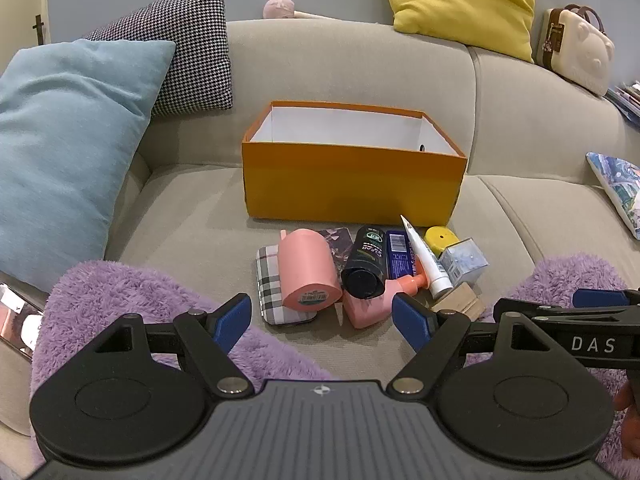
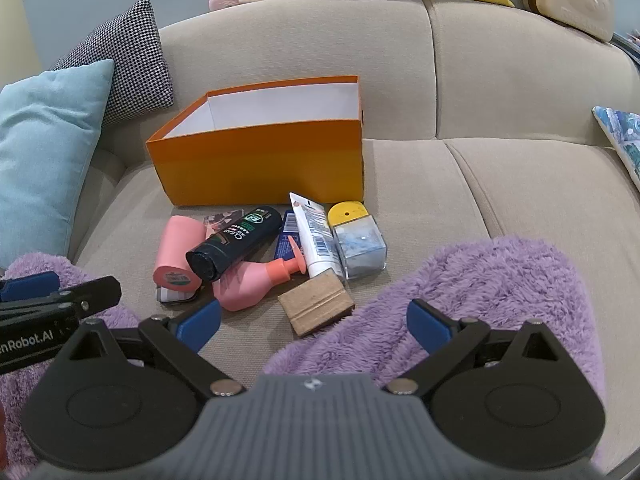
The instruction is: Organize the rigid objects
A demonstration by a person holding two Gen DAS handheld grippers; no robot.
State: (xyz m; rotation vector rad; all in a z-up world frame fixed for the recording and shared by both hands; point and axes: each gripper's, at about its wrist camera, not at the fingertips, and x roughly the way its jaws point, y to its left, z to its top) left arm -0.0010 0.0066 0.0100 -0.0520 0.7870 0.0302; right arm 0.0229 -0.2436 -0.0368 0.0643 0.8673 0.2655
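Place: a beige sofa (image 1: 192, 216), with the things lying on its seat.
Box: an orange box (image 1: 352, 184) stands open at the back of the seat. Its inside is white. The little of its inside that shows is bare.
Pile: a heap of small things lies just in front of the box, touching each other.
Pink cup: a pink cup (image 1: 306, 268) lies on its side at the left of the pile, on top of a plaid case (image 1: 270, 292).
Black bottle: a black bottle (image 1: 366, 262) lies next to the cup, its cap toward the cameras.
Pump bottle: a pink pump bottle (image 2: 250, 282) lies under the black bottle's cap end.
Tube: a white tube (image 2: 316, 236) lies to the right of the black bottle, cap toward the cameras.
Blue thing: a flat blue pack (image 1: 397, 254) lies between the black bottle and the tube.
Clear box: a clear box (image 2: 360, 250) with blue bits inside sits at the right, with a yellow lid (image 2: 348, 212) at its far end.
Block: a brown block (image 2: 316, 308) lies nearest the cameras, touching the tube's cap.
Left claw: the left claw (image 1: 322, 320) is wide open and holds nothing. It hangs above the near edge of the pile.
Right claw: the right claw (image 2: 314, 326) is wide open too, with nothing in it. It hangs just before the block.
Purple fluff: fuzzy purple cloth (image 2: 500, 292) lies under both claws.
Pillows: a blue pillow (image 1: 68, 144) and a checked pillow (image 1: 192, 48) lean at the left. A yellow pillow (image 1: 464, 4) sits on top of the sofa back.
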